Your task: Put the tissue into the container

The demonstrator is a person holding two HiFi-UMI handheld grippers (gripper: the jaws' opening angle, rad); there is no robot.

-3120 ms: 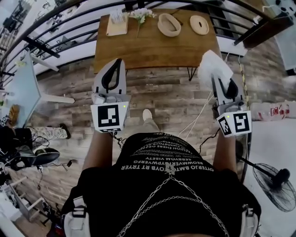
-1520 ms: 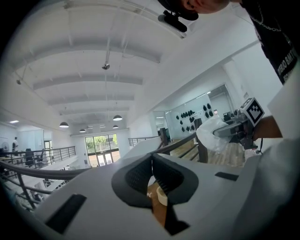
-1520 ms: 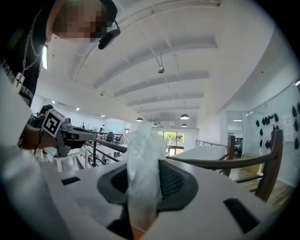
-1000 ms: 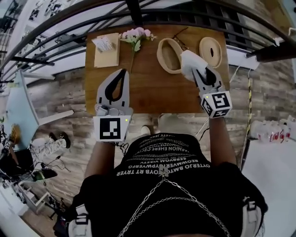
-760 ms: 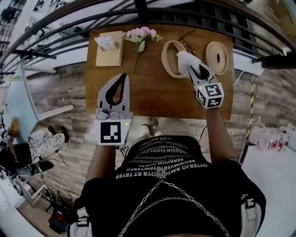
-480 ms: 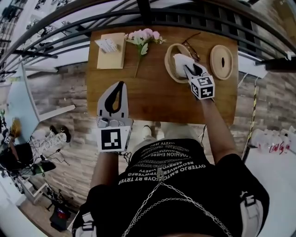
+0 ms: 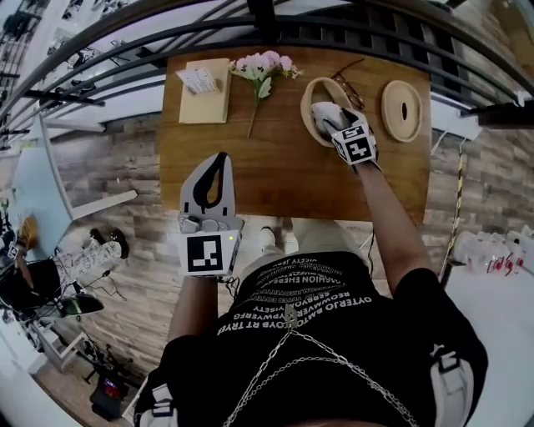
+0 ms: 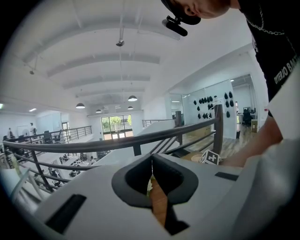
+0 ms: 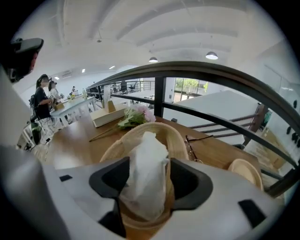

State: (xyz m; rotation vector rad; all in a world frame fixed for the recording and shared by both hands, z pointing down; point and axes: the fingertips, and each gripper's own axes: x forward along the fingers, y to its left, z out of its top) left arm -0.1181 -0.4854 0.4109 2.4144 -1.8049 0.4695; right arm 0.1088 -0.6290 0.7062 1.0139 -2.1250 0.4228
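Observation:
A white tissue [image 7: 322, 111] stands crumpled inside the oval wooden container [image 7: 307, 100] on the brown table [image 7: 275, 171]. My right gripper [image 7: 328, 118] points down into that container. Its jaws are opening, and the tissue [image 9: 145, 187] sits loosely between them, its lower end in the container [image 9: 177, 140]. My left gripper [image 7: 219, 158] hangs over the table's near edge, shut and empty. In the left gripper view the left gripper [image 8: 151, 161] shows its jaw tips meeting in a thin slit.
The container's wooden lid [image 7: 401, 110] lies to the right, with glasses [image 7: 350, 82] between it and the container. Pink flowers [image 7: 265, 67] and a flat box [image 7: 203, 90] lie at the table's far left. A dark railing [image 7: 267, 17] runs behind the table.
My right gripper has carried the tissue forward and down into the wooden container, and its jaws have spread. The left gripper has hardly moved.

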